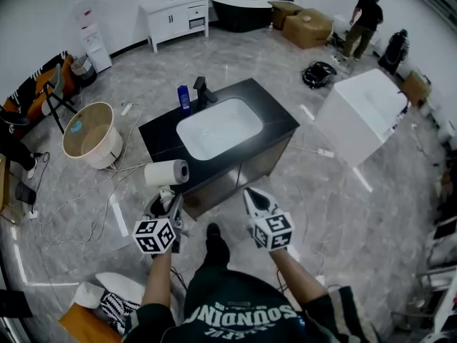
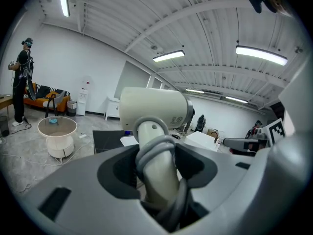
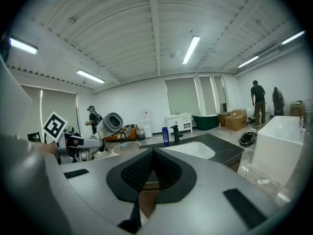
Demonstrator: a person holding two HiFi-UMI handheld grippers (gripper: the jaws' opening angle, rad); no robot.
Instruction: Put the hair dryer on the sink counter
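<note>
The white hair dryer (image 1: 166, 172) hangs in front of the near left corner of the black sink counter (image 1: 275, 120), its barrel lying sideways above the floor. My left gripper (image 1: 168, 204) is shut on its handle, with the grey cord looped round the handle (image 2: 156, 170) between the jaws. In the left gripper view the barrel (image 2: 154, 114) fills the middle. My right gripper (image 1: 251, 194) is level with it on the right, shut and empty, its jaws meeting (image 3: 151, 153). From there the hair dryer (image 3: 111, 124) shows at the left. The white basin (image 1: 218, 127) sits in the countertop.
A black faucet (image 1: 202, 91) and a blue bottle (image 1: 184, 97) stand at the counter's back left. A round white bin (image 1: 89, 134) and floor cables lie left of it. A white tub (image 1: 360, 116) stands right. A person (image 1: 364, 23) is at the far back.
</note>
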